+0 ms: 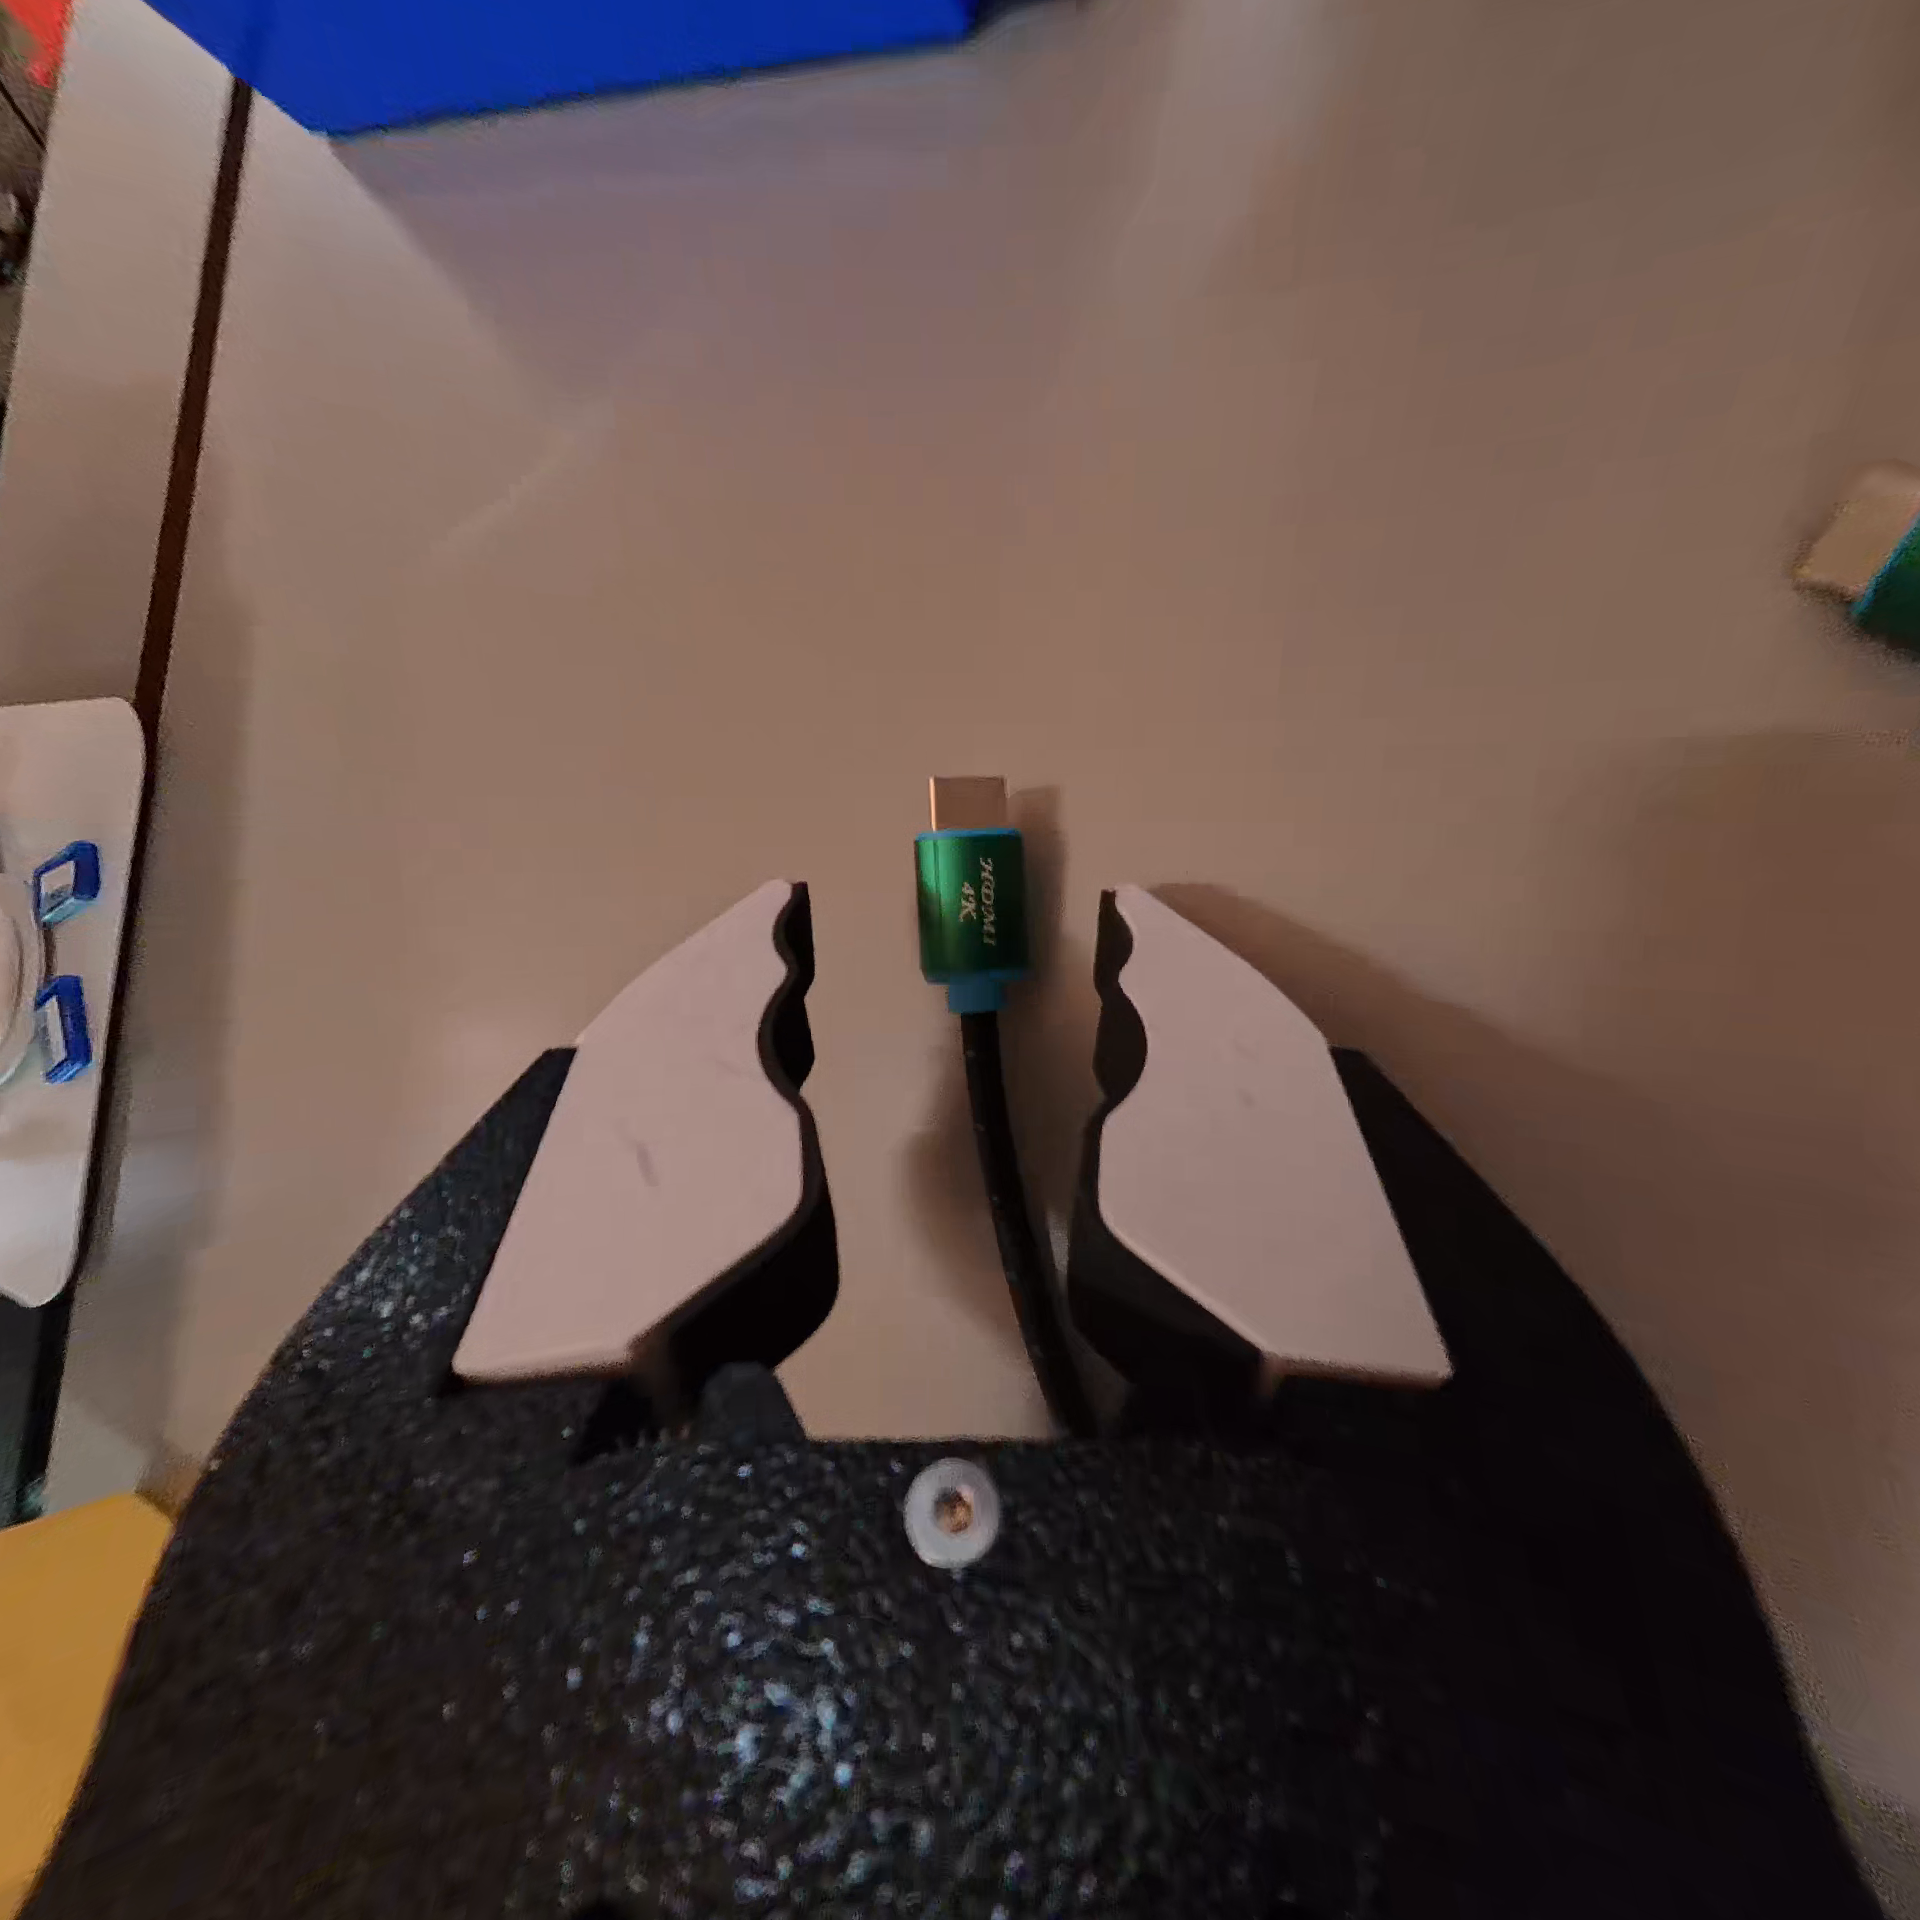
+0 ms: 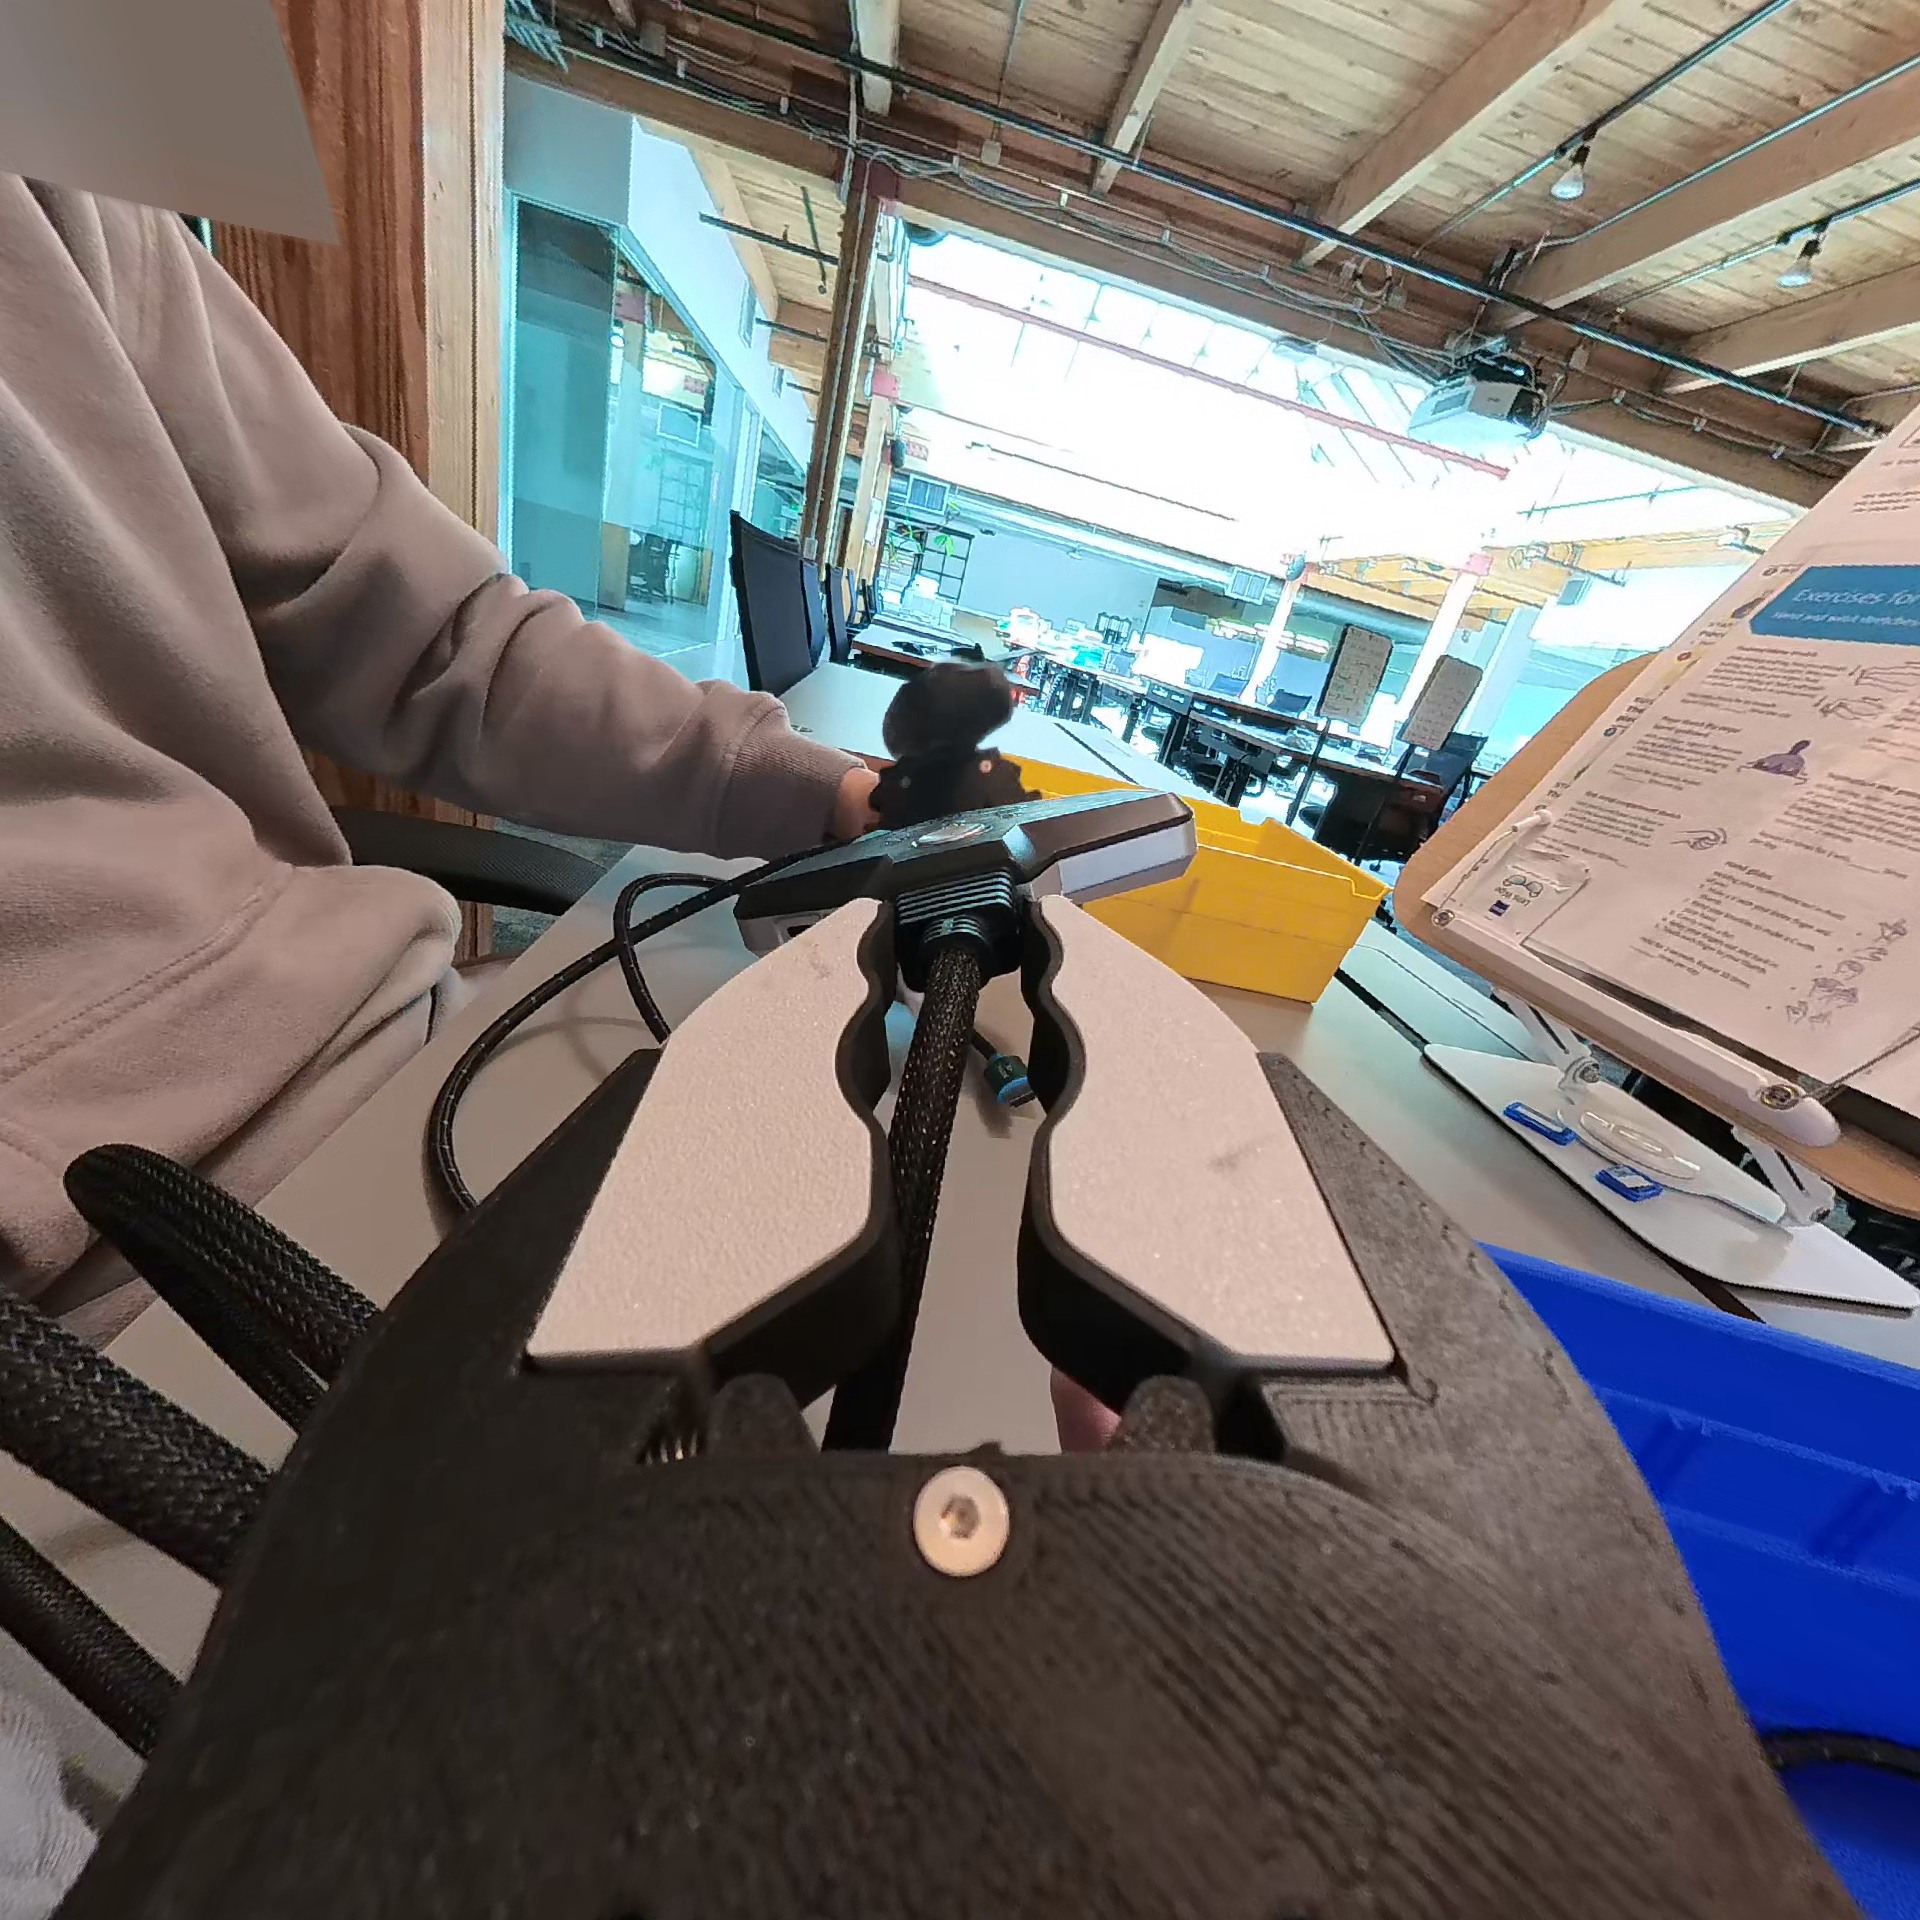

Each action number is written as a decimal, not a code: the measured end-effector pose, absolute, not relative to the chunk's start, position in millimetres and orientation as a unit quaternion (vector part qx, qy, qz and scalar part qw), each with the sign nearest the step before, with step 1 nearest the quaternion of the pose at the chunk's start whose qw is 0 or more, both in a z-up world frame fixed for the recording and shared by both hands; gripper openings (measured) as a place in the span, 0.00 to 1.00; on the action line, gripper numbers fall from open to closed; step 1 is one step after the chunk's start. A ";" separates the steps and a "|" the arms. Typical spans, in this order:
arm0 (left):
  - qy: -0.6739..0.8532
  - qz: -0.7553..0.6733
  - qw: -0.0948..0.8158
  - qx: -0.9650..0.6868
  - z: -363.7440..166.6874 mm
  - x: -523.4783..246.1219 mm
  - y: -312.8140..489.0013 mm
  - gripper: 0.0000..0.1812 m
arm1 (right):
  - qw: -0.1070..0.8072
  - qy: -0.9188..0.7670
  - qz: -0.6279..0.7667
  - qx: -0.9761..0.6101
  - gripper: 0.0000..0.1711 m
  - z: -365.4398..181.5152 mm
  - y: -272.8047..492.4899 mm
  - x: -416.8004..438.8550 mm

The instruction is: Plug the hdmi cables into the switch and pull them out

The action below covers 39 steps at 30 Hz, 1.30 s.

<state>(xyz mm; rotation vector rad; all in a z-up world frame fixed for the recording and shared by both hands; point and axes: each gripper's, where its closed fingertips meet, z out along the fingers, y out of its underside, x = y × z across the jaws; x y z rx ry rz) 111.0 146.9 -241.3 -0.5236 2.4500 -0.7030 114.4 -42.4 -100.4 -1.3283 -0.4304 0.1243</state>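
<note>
The left gripper (image 1: 954, 914) is held spread above the beige tabletop (image 1: 1039, 468), and the green metal HDMI plug with a blue collar (image 1: 968, 906) lies flat between its fingers, untouched, tip toward 12 o'clock, its black braided cable (image 1: 1013, 1195) trailing toward 6. The right gripper (image 2: 954, 930) is pinched on the black ribbed plug (image 2: 951, 914) seated in the black-and-silver HDMI switch (image 2: 1039, 842) at 12 o'clock. A yellow plastic bin (image 2: 1236, 894) is seen at 1 o'clock, beyond the switch.

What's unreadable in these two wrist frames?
- Right wrist view: the black-and-silver switch has its ports hidden behind the ribbed black plug and the right hand-held gripper; whether the fingers clamp the plug is unclear.
- Left wrist view: second green plug is blurred and cut off by the right edge.
</note>
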 end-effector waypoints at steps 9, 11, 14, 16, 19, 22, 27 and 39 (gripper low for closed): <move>0.892 -0.216 0.350 -0.189 -252.3 120.4 146.3 0.12 | 0.766 -0.197 0.057 -0.610 0.13 -100.1 -43.0 114.6; 0.888 -0.205 0.363 -0.196 -252.0 121.5 147.8 0.12 | 0.766 -0.197 0.057 -0.609 0.13 -100.1 -43.0 114.6; 0.885 -0.200 0.371 -0.197 -251.5 121.7 148.3 0.12 | 0.767 -0.198 0.056 -0.608 0.13 -99.6 -43.5 114.7; 0.881 -0.204 0.375 -0.204 -250.6 121.9 149.1 0.12 | 0.767 -0.198 0.056 -0.608 0.13 -99.6 -43.5 114.7; 0.868 -0.223 0.382 -0.228 -247.8 122.8 151.6 0.12 | 0.767 -0.198 0.056 -0.608 0.13 -99.4 -43.5 114.6; 0.853 -0.249 0.379 -0.258 -245.5 123.7 154.5 0.12 | 0.767 -0.198 0.056 -0.607 0.13 -99.4 -43.3 114.6; 0.848 -0.265 0.362 -0.282 -245.8 125.4 158.0 0.11 | 0.767 -0.197 0.056 -0.607 0.13 -99.2 -43.0 114.5; 0.812 -0.428 0.044 -0.395 -241.1 110.8 163.4 0.11 | 0.766 -0.194 0.059 -0.610 0.13 -99.9 -43.3 115.8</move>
